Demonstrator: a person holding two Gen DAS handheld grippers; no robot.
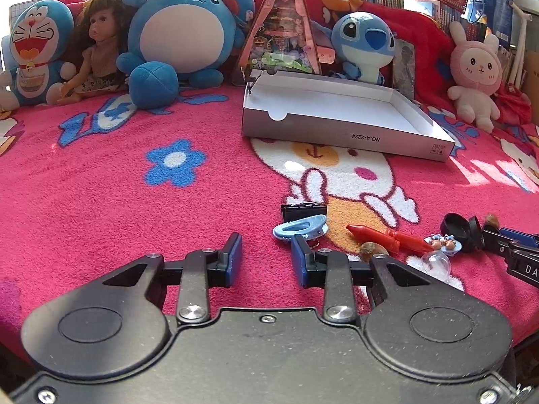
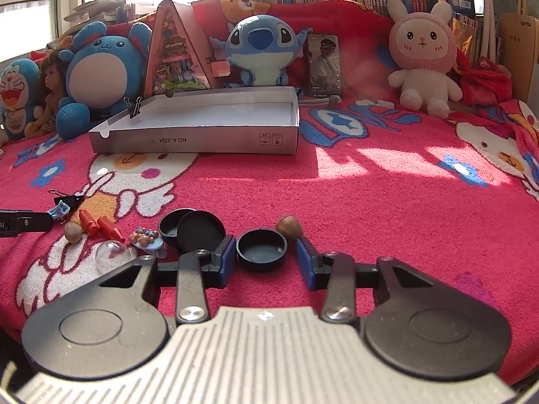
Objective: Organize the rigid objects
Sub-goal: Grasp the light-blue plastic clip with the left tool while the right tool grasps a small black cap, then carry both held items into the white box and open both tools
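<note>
Right gripper (image 2: 264, 256) stands apart around a black cap (image 2: 261, 249); the tray's (image 2: 195, 141) wall reads "NO.A-2224".

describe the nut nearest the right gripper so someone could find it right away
Start at the white box on the pink blanket and come forward to the small items in front of the right gripper. A black cap lies open side up between its fingers; the nut sits just beyond it. It is round and brown, apart from the other nut by the red crayons.
</note>
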